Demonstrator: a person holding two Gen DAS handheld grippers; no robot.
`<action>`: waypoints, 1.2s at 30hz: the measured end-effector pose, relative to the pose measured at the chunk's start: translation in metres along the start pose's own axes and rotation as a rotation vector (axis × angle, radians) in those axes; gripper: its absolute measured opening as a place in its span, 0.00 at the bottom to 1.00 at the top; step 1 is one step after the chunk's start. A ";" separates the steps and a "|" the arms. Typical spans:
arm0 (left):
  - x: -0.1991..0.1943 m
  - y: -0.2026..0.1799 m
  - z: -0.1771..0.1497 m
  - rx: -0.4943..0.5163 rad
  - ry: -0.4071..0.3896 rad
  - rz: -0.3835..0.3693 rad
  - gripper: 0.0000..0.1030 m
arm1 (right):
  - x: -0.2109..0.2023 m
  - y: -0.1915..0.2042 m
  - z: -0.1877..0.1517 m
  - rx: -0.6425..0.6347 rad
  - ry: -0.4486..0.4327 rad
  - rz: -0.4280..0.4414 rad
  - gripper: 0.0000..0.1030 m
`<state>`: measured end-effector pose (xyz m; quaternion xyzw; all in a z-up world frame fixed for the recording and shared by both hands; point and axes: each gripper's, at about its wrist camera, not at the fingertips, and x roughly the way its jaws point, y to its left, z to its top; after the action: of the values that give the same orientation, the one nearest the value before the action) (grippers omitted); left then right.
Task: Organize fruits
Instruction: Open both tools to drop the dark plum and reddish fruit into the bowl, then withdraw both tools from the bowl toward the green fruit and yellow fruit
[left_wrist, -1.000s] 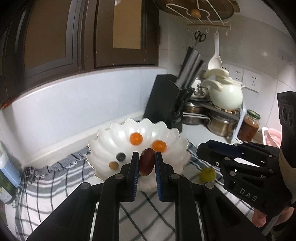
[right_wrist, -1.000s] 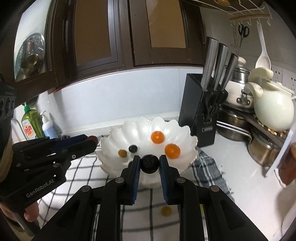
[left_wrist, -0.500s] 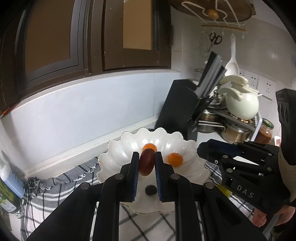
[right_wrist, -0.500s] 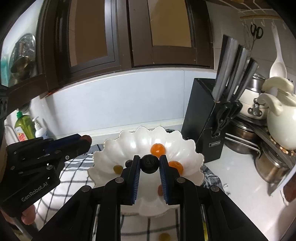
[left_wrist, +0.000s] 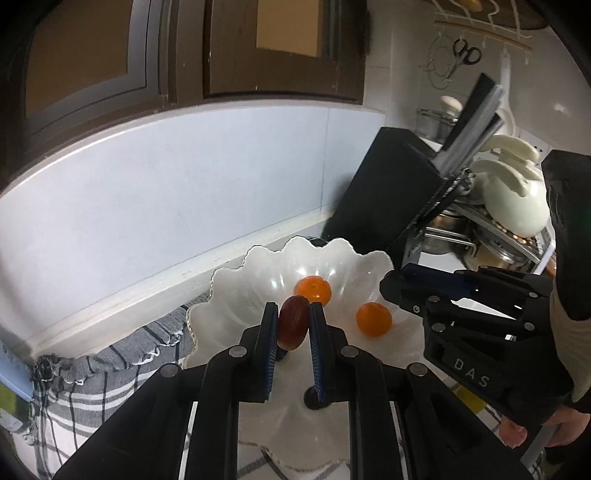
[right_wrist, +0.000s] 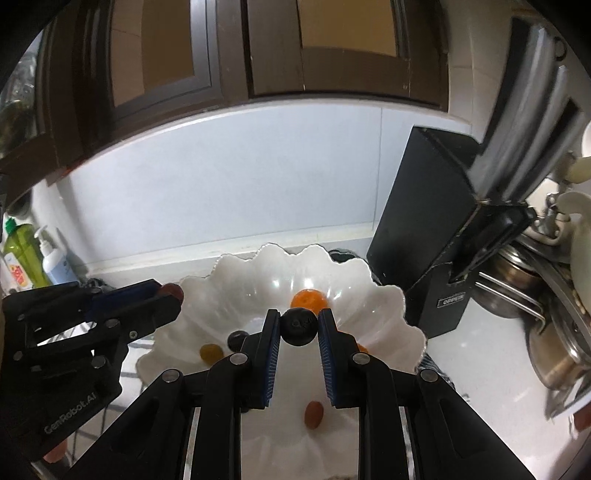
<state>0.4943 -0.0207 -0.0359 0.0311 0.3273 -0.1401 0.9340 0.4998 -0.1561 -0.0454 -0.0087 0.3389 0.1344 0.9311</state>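
Note:
My left gripper is shut on a dark red oval fruit and hangs over the white scalloped bowl. Two orange fruits lie in that bowl. My right gripper is shut on a round black fruit, also above the bowl. Under it the bowl holds an orange fruit, a small dark fruit, a yellow-brown fruit and a brown oval fruit. The left gripper shows at the left of the right wrist view, the right gripper at the right of the left wrist view.
A black knife block stands right behind the bowl. Pots and a cream teapot crowd the rack at the right. A checked cloth lies under the bowl. Soap bottles stand at the far left by the wall.
Both grippers have moved forward over the bowl, each still holding its fruit. The bowl now fills the lower middle of both views and the fruits on the cloth have dropped out of sight.

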 end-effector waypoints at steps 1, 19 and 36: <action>0.007 0.002 0.002 -0.005 0.012 -0.003 0.17 | 0.006 -0.001 0.002 0.004 0.013 0.000 0.22; 0.089 0.014 0.006 -0.020 0.176 0.018 0.18 | 0.071 -0.019 0.016 0.011 0.167 -0.012 0.22; 0.073 0.019 0.004 -0.047 0.174 0.080 0.43 | 0.074 -0.027 0.008 0.048 0.205 -0.018 0.36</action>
<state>0.5562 -0.0205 -0.0788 0.0342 0.4090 -0.0917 0.9073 0.5662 -0.1632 -0.0876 -0.0029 0.4356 0.1164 0.8926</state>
